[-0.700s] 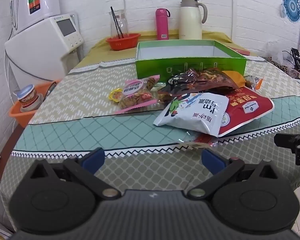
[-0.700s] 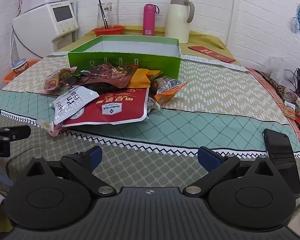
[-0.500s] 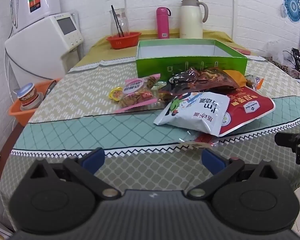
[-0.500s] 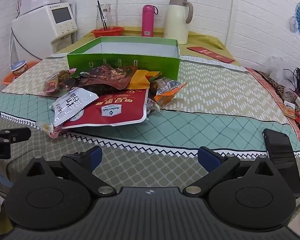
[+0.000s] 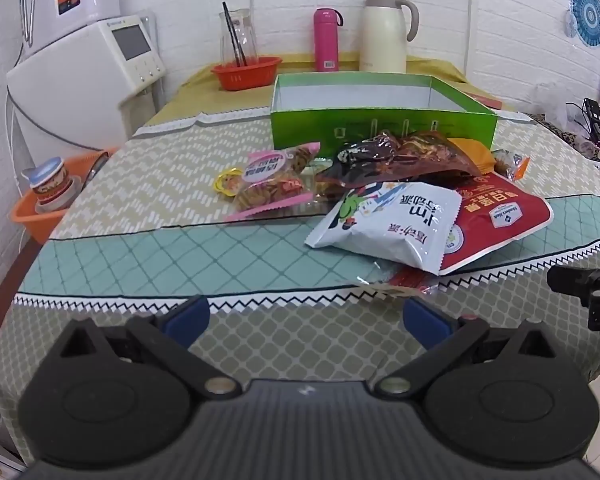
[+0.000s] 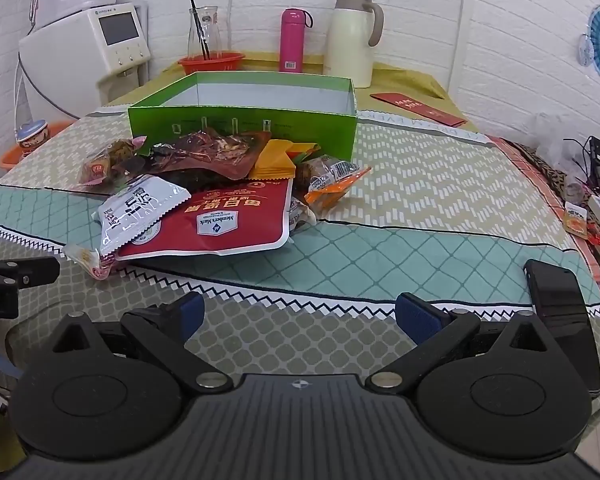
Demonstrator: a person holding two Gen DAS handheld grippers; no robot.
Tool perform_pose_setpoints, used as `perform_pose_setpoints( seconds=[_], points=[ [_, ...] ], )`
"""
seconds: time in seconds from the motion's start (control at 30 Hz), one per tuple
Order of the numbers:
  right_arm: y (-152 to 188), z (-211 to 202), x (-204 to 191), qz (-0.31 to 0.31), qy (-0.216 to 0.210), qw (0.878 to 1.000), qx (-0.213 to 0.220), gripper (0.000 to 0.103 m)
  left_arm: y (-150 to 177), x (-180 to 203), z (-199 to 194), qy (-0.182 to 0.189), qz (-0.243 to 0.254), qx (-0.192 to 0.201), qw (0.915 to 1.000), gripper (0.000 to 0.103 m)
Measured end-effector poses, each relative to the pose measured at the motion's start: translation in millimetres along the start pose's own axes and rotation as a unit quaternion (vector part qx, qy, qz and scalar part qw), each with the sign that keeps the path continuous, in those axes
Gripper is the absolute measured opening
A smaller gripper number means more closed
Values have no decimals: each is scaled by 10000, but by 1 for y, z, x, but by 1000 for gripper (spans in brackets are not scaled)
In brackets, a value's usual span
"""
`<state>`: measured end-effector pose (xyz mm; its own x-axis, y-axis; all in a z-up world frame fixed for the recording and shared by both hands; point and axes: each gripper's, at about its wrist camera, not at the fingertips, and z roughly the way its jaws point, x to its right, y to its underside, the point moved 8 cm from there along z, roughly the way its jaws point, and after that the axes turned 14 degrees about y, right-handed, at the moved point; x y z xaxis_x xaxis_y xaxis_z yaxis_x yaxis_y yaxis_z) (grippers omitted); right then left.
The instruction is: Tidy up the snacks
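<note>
A pile of snack packets lies on the tablecloth in front of an open green box [image 5: 380,130] [image 6: 244,120]. A white packet [image 5: 392,224] [image 6: 140,208] lies on a red bag [image 5: 500,220] [image 6: 220,220]. A dark brown packet [image 5: 400,156] [image 6: 212,152], a pink packet [image 5: 272,180] and an orange packet [image 6: 332,184] lie around them. My left gripper [image 5: 306,316] is open and empty, low over the near table edge. My right gripper [image 6: 300,314] is open and empty, also short of the pile.
A black phone [image 6: 560,312] lies at the table's right front. Behind the box stand a red basket [image 5: 246,72], a pink bottle [image 5: 326,40] and a cream jug [image 5: 384,32]. A white appliance [image 5: 84,92] and an orange tub [image 5: 48,204] are at the left.
Both grippers have edged slightly forward towards the pile. Nothing on the table has moved.
</note>
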<state>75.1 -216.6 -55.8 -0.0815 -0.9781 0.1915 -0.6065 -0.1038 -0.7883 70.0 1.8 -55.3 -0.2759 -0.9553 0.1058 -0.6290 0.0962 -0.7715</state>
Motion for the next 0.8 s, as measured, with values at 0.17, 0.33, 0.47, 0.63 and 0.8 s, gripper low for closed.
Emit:
perform_pose_setpoints(
  seconds=[0.17, 0.33, 0.47, 0.63, 0.8],
  points=[
    [0, 2, -1, -14, 4, 10000, -12, 103, 0, 0, 1, 34, -18, -22, 10000, 103],
    [0, 3, -1, -17, 11, 10000, -17, 103, -1, 1, 1, 54, -34, -23, 10000, 103],
    [1, 3, -1, -18, 14, 10000, -25, 103, 0, 1, 2, 72, -44, -38, 10000, 103],
    [0, 5, -2, -37, 11, 10000, -43, 103, 0, 1, 4, 104, -53, -58, 9999, 103],
    [0, 6, -3, -60, 13, 10000, -58, 103, 0, 1, 5, 133, -79, -57, 9999, 103]
  ],
)
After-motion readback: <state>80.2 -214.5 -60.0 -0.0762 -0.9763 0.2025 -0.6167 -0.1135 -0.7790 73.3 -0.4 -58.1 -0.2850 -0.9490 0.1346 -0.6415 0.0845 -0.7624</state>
